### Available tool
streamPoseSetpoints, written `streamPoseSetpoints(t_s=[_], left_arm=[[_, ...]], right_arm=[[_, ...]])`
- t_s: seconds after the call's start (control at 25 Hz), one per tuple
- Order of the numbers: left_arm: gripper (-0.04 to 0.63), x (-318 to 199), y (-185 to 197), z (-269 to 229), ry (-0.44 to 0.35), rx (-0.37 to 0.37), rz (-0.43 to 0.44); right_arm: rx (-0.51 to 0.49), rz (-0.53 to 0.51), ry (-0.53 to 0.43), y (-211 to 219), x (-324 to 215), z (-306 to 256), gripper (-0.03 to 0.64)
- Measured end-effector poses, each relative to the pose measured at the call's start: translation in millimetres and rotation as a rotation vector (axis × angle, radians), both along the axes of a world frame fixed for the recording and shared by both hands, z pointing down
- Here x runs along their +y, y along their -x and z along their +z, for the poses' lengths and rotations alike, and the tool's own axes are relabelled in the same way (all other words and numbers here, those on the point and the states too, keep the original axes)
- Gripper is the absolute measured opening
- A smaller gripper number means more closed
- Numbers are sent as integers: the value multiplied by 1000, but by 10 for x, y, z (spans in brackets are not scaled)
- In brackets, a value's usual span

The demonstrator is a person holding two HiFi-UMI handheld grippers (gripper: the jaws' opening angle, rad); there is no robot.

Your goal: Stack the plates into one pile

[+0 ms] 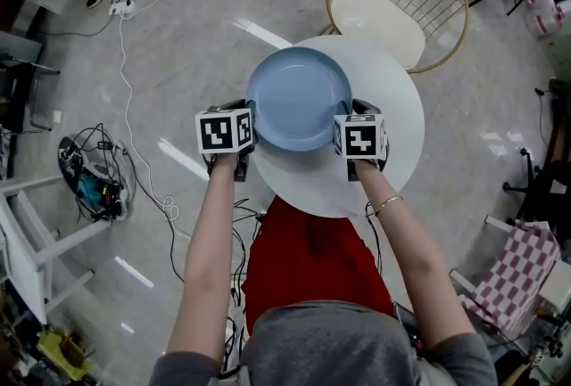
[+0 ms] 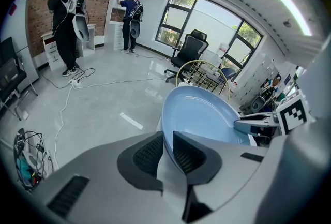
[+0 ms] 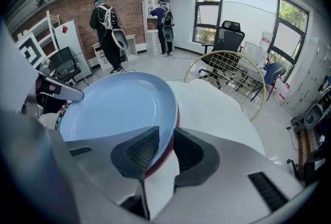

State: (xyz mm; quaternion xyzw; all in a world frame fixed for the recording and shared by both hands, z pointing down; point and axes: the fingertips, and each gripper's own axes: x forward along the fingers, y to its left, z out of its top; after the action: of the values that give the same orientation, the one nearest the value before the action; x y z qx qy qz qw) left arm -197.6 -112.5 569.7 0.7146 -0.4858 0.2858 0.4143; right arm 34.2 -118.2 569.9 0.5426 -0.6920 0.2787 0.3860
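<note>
1. The left hand-held gripper sits at the 8 o'clock edge of the round, shallow light blue plate. Its jaws are only narrowly apart. The rim runs between the pads but doesn't look pinched.
2. The right hand-held gripper is at 4 o'clock, clamped on that same rim. The edge of a dark red plate peeks out right underneath the blue one.
3. The blue plate is right side up, bang in the middle of the round white counter. Can't tell if it's fully set down.
4. Past the counter at 1 o'clock there's a gold wire chair with a cream cushion.
5. Way off at 10 o'clock a white cable snakes over the grey floor.
</note>
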Motion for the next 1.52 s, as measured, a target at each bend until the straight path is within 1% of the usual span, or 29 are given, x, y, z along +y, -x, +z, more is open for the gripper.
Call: streamPoseSetpoints(t_s=[0.16, 0.4, 0.48, 0.64, 0.72, 0.92, 1.08, 1.24, 1.4, 1.52], left_arm=[[72, -8, 10, -1, -3, -2, 0], [83, 0, 65, 24, -8, 6, -16], [83, 9, 82, 45, -3, 8, -21], [83, 13, 69, 53, 2, 10, -26], [83, 21, 57, 38, 0, 18, -31], [81, 8, 69, -56, -30, 23, -39], [69, 19, 40, -191, -72, 24, -29], [66, 54, -4, -349, -111, 37, -17], [54, 91, -46, -490, -147, 61, -32], [35, 119, -67, -574, -179, 63, -37]], right_arm=[[1, -9, -12, 3, -9, 18, 101], [3, 23, -34, -76, -8, -11, 101], [1, 17, -41, -83, -12, -23, 101], [21, -11, -101, -83, -87, -106, 101], [14, -1, -127, -91, -115, -165, 101], [-2, 33, -148, -146, -136, -222, 101], [-42, 50, -186, -151, -118, -369, 101], [-99, 91, -223, -168, -42, -545, 101], [-151, 116, -265, -215, 40, -696, 101], [-198, 119, -297, -205, 93, -798, 101]])
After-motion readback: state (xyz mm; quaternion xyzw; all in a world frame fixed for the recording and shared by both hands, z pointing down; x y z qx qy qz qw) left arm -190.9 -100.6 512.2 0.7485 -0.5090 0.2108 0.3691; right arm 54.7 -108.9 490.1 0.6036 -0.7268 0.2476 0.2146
